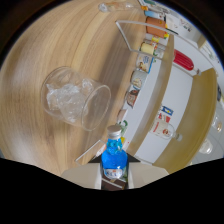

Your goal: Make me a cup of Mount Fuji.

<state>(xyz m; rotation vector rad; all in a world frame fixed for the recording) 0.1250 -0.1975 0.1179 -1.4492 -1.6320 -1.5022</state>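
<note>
My hand-held gripper (114, 176) is pinching a small bottle of bright blue liquid (114, 156) with a silvery metal cap and a label I cannot read. Just beyond it, on the pale wood-grain table (45, 50), I see a clear round glass tumbler (76, 98) filled with crushed ice. Along the table's far edge stands a row of assorted bottles and jars (145, 55), their writing too small to make out.
</note>
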